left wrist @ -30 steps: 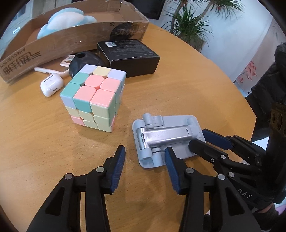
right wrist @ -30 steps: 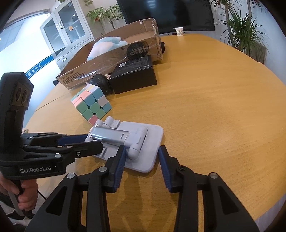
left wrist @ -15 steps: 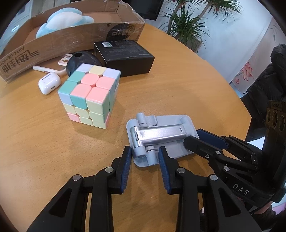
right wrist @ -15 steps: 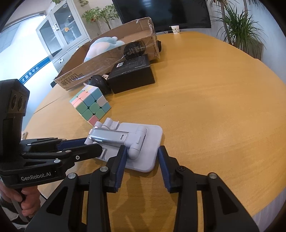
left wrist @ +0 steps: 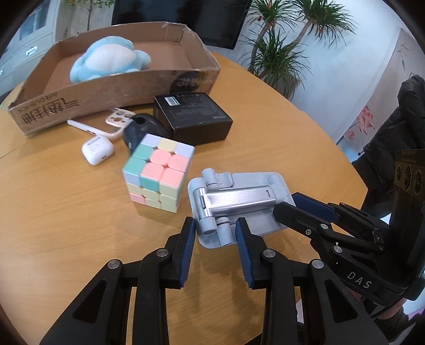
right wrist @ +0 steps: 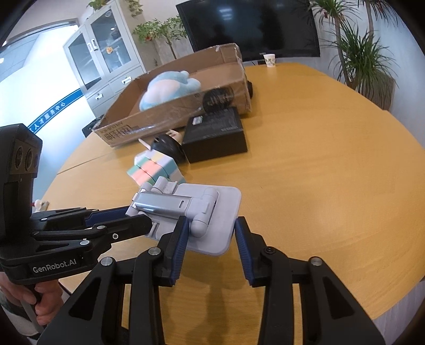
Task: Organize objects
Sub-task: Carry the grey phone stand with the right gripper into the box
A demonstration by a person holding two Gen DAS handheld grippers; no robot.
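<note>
- While both tools pinch it, the grey phone stand (left wrist: 239, 204) sits just beside the pastel cube (left wrist: 159, 175).
- Left tool (left wrist: 215, 236) clamps one end; right tool (right wrist: 209, 233) clamps the base.

A round wooden table (right wrist: 332, 164) with a pale honey grain fills the room's middle, daylight gleaming across its top. Beyond its far edge a dark flat screen (right wrist: 252, 26) hangs on the wall, a paper cup (right wrist: 270, 60) standing just below it. Leafy potted palms (right wrist: 364, 63) rise to the right against a white wall. To the left stands a grey cabinet (right wrist: 106, 61) with glass doors, a small plant (right wrist: 99, 4) on top, beside a white wall bearing a blue stripe (right wrist: 53, 111).
</note>
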